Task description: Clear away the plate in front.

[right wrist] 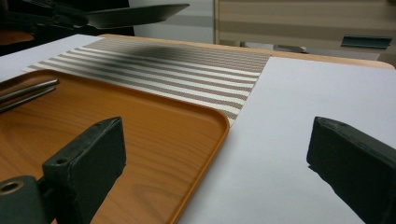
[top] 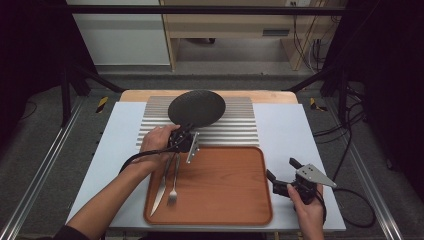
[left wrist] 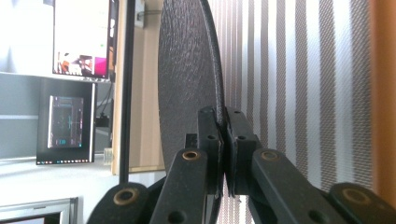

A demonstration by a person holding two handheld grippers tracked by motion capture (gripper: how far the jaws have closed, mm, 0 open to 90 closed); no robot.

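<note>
Left gripper pinches the plate rim (high view: right gripper spread).

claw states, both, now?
Left claw: closed on the rim of the black plate.
Right claw: open, holding nothing.

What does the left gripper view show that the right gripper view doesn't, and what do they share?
Left gripper view alone: the left gripper clamped on the rim of the dark round plate, plus lit screens in the background.

Right gripper view alone: the right gripper open, with the orange tray, cutlery and white table.

Both: the plate, held above the striped mat.
</note>
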